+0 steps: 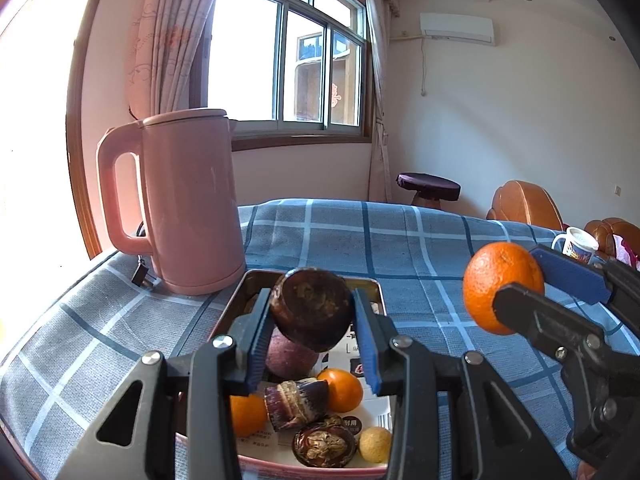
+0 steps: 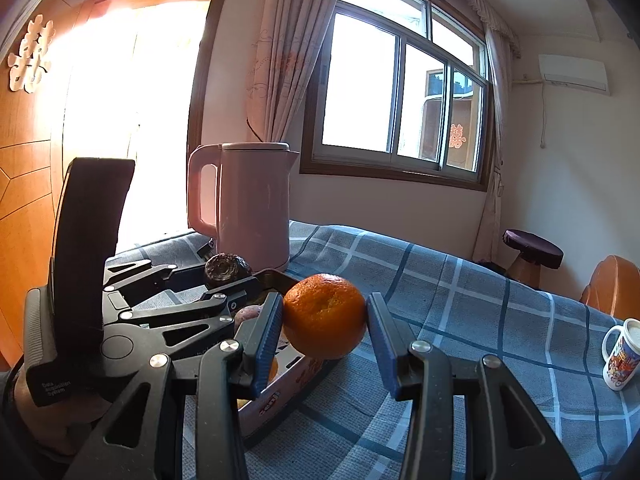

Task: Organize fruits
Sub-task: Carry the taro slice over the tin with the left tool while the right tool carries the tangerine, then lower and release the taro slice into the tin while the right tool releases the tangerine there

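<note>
Two claws I ran both loaded: left claw [image 1: 312, 316] pinched dark hard-shelled fruit [image 1: 311, 309] across middle; right claw [image 2: 325, 322] pinched orange [image 2: 325, 316], soft-skinned, round, likely slippery, at widest girth.

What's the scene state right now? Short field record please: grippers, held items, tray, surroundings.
left gripper: shut on dark brown round fruit, lifted above tray
right gripper: shut on orange mandarin, above blue checked tablecloth
tray: holds two oranges, purple fruit, brown pieces, small yellow fruit
behind tray: pink electric kettle
far right: printed mug
</note>
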